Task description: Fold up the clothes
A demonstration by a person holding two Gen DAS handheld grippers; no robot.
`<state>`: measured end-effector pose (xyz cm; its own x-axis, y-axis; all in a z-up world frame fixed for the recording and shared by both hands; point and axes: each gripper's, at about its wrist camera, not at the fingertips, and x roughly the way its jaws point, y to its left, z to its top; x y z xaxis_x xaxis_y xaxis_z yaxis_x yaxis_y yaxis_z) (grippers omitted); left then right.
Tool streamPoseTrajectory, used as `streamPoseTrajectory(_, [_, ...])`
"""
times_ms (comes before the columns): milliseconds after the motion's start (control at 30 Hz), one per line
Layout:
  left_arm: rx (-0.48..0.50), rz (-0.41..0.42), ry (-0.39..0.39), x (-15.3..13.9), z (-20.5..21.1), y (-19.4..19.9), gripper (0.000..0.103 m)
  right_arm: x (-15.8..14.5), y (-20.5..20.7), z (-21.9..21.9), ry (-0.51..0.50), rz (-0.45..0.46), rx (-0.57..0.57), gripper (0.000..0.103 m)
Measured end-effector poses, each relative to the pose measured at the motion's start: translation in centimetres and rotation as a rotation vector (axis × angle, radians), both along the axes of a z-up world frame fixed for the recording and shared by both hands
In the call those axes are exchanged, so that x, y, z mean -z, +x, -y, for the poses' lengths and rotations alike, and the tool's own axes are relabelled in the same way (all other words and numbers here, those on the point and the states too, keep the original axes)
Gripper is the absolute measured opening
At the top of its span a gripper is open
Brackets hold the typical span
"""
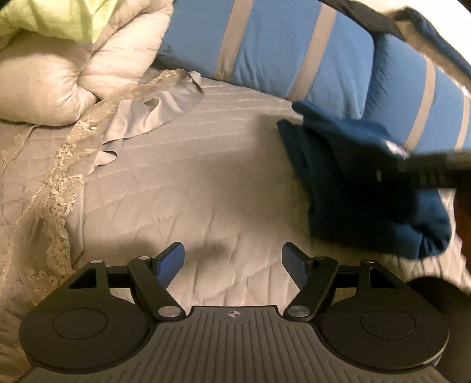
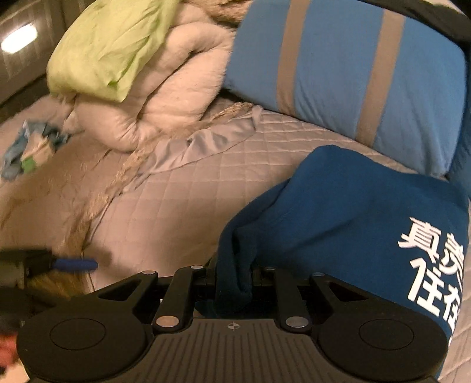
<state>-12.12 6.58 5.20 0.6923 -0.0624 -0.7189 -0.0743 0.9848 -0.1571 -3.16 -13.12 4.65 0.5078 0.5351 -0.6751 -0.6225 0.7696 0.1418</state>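
Bunched dark blue fabric sits right at the bottom centre of the right wrist view, where the right gripper point(image 2: 232, 274) has its jaws clamped together on a fold of the dark blue garment point(image 2: 338, 212); white printed characters show at the lower right of that frame. Over in the left wrist view, the left gripper point(image 1: 232, 262) hangs with its blue pads point(image 1: 170, 262) spread wide apart, nothing between them, above the grey quilted bedspread point(image 1: 191, 182). That garment lies bundled at the right of this frame, just below the striped light blue pillow point(image 1: 294, 50). Upper left, a cream comforter point(image 1: 59, 79) is heaped with a lime green cloth point(image 1: 50, 17) on top.
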Motion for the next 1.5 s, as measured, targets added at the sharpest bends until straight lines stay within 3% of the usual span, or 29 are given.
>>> streamPoseTrajectory(100, [-0.014, 0.028, -0.093, -0.8, -1.0, 0.9, 0.073, -0.5, -0.8, 0.6, 0.048, -0.013, -0.107, 0.038])
streamPoseTrajectory(133, [-0.011, 0.035, -0.137, -1.2, -1.3, 1.3, 0.073, -0.9, -1.1, 1.1, 0.066, -0.021, -0.13, 0.052])
streamPoseTrajectory(233, [0.013, 0.067, -0.286, -2.6, -2.1, 2.9, 0.073, -2.2, -2.1, 2.9, 0.08, -0.011, -0.169, 0.08])
streamPoseTrajectory(333, [0.074, 0.091, -0.426, -4.0, -2.0, 5.5, 0.073, -3.1, -2.9, 5.0, 0.07, 0.008, -0.147, 0.09])
streamPoseTrajectory(433, [0.153, 0.059, -0.511, -4.9, -1.0, 8.7, 0.073, -3.5, -3.6, 7.5, 0.052, 0.039, -0.101, 0.094])
streamPoseTrajectory(533, [0.218, -0.019, -0.532, -4.5, 0.5, 11.6, 0.072, -3.6, -4.1, 9.8, 0.048, 0.047, -0.05, 0.095])
streamPoseTrajectory(633, [0.22, -0.112, -0.576, -3.1, 1.0, 13.4, 0.071, -3.5, -4.4, 12.0, 0.072, 0.03, -0.007, 0.095])
streamPoseTrajectory(767, [0.216, -0.15, -0.637, -2.1, 0.8, 13.7, 0.066, -3.5, -4.7, 14.5, 0.087, 0.031, 0.049, 0.095])
streamPoseTrajectory(833, [0.221, -0.171, -0.627, -1.9, 0.8, 13.8, 0.065, -3.5, -5.0, 15.8, 0.097, 0.029, 0.073, 0.095])
streamPoseTrajectory(1000, [0.22, -0.224, -0.578, -1.3, 1.2, 14.2, 0.044, -3.4, -5.2, 18.1, 0.116, 0.02, 0.128, 0.095])
streamPoseTrajectory(1067, [0.227, -0.235, -0.543, -1.4, 1.4, 14.1, 0.016, -3.3, -5.2, 18.6, 0.126, 0.013, 0.146, 0.096])
streamPoseTrajectory(1200, [0.24, -0.226, -0.466, -2.2, 1.4, 13.4, 0.014, -3.1, -5.1, 19.2, 0.128, 0.008, 0.17, 0.095])
streamPoseTrajectory(1300, [0.222, -0.209, -0.457, -2.6, 0.4, 12.8, 0.013, -3.1, -5.0, 19.5, 0.122, 0.011, 0.178, 0.096])
streamPoseTrajectory(1500, [0.18, -0.254, -0.395, -0.7, 0.3, 12.6, 0.014, -2.6, -5.1, 20.4, 0.116, 0.001, 0.202, 0.095])
